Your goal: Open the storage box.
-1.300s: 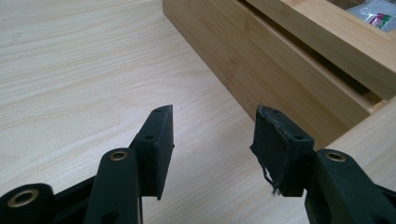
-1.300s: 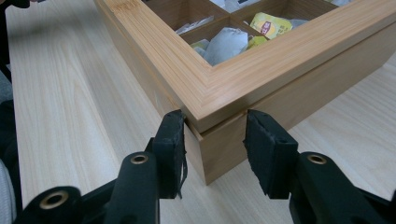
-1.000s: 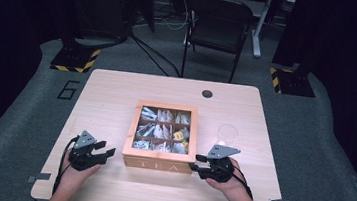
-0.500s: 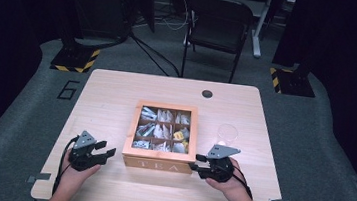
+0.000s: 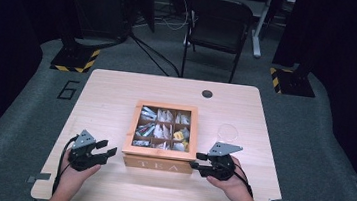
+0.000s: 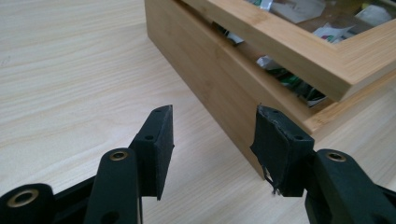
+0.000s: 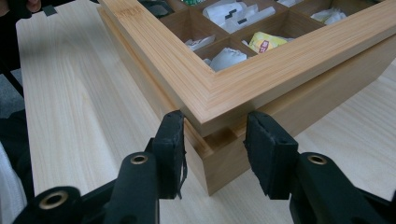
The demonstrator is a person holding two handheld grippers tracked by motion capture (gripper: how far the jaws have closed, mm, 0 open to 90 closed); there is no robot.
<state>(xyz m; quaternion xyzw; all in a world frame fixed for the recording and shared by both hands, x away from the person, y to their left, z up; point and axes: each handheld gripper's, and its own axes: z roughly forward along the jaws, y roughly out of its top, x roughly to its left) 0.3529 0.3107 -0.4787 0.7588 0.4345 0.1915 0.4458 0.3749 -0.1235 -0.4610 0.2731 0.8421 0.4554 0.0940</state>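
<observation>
The square bamboo-wood box with a windowed lid [image 5: 158,165] bore "TEA" on its front; the grey floor mat [image 5: 68,90] carried "6".

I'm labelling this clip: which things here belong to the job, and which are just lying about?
In the job:
tea box
its lid
left gripper
right gripper
tea bags

Lying about:
clear disc
dark round cap
chair

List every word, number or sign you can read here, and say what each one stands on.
"TEA": on the front wall of the wooden box.
"6": on the grey floor, left of the table.
Print on the packets in the box: too small and blurred to read.
</observation>
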